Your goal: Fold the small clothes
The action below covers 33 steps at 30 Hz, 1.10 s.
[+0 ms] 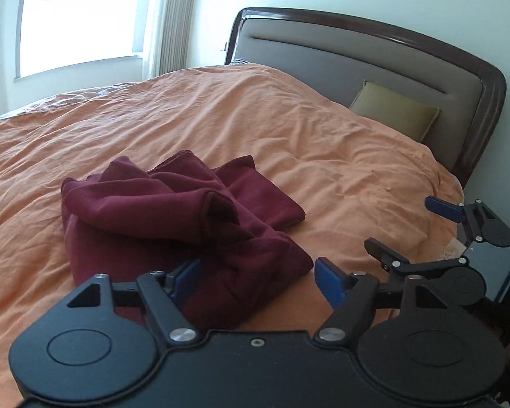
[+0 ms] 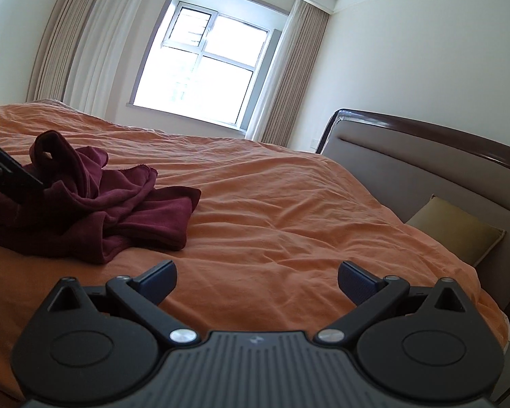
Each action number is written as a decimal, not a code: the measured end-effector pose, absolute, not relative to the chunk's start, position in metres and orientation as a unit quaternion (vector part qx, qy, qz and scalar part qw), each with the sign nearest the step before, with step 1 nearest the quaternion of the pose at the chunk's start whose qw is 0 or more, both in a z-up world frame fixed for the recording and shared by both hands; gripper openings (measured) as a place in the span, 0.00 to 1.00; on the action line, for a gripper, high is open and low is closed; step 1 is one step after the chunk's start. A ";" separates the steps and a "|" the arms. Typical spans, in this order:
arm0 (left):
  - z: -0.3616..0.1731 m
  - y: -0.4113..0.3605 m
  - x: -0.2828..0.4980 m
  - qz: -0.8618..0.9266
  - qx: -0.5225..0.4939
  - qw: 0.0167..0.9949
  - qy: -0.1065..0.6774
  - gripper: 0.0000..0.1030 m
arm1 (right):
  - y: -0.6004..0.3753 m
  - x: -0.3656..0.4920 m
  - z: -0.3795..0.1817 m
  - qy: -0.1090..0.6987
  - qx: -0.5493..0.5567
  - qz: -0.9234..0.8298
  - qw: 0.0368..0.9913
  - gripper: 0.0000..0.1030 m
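Note:
A dark red garment (image 1: pixel 173 217) lies crumpled in a loose heap on the orange bed cover (image 1: pixel 289 129). My left gripper (image 1: pixel 258 280) is open at the heap's near edge. Cloth shows between its blue pads (image 1: pixel 329 280), but they do not press on it. In the left wrist view my right gripper (image 1: pixel 409 227) stands open to the right of the garment, near the bed's side edge. The right wrist view shows that gripper (image 2: pixel 258 280) open over bare orange cover (image 2: pixel 289 204), with the garment (image 2: pixel 112 210) off to the left. A black part of the left gripper (image 2: pixel 10 173) overlaps the garment there.
A padded headboard (image 1: pixel 374 68) with a dark wooden frame bounds the bed at the right, and an olive cushion (image 1: pixel 394 112) leans against it. A bright window (image 2: pixel 200 64) with curtains (image 2: pixel 289 78) is beyond the far side. Dark furniture (image 1: pixel 493 265) stands beside the bed.

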State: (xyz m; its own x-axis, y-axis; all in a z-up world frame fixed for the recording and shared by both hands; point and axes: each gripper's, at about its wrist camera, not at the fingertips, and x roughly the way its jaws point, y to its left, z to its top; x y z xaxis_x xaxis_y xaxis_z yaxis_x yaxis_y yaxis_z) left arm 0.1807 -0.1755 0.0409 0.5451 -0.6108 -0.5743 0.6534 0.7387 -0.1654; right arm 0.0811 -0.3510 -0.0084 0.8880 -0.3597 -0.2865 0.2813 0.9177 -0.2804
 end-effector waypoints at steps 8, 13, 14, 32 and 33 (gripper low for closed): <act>0.052 -0.110 0.170 -0.251 -0.027 0.914 0.317 0.99 | -0.325 0.113 0.033 0.116 -0.101 -0.028 0.988 1.00; 0.044 -0.081 0.196 -0.136 -0.036 0.924 0.356 0.99 | -0.280 0.140 0.038 0.117 -0.148 0.112 0.976 0.95; 0.043 -0.077 0.199 -0.126 -0.041 0.924 0.360 0.99 | -0.268 0.145 0.036 0.120 -0.166 0.129 0.970 0.92; 0.038 -0.058 0.227 -0.082 -0.066 0.925 0.364 0.99 | -0.375 0.197 0.031 0.182 0.171 0.029 0.968 0.17; 0.036 -0.059 0.229 -0.083 -0.068 0.924 0.366 0.99 | -0.388 0.198 0.025 0.192 0.190 0.013 0.963 0.15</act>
State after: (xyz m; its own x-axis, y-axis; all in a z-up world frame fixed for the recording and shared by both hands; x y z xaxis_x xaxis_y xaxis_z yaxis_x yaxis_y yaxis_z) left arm 0.2294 -0.0590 0.0359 0.7181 -0.2026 -0.6658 0.1032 0.9771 -0.1861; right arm 0.1975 -0.3878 0.0254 0.9261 0.0971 -0.3645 0.0486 0.9276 0.3704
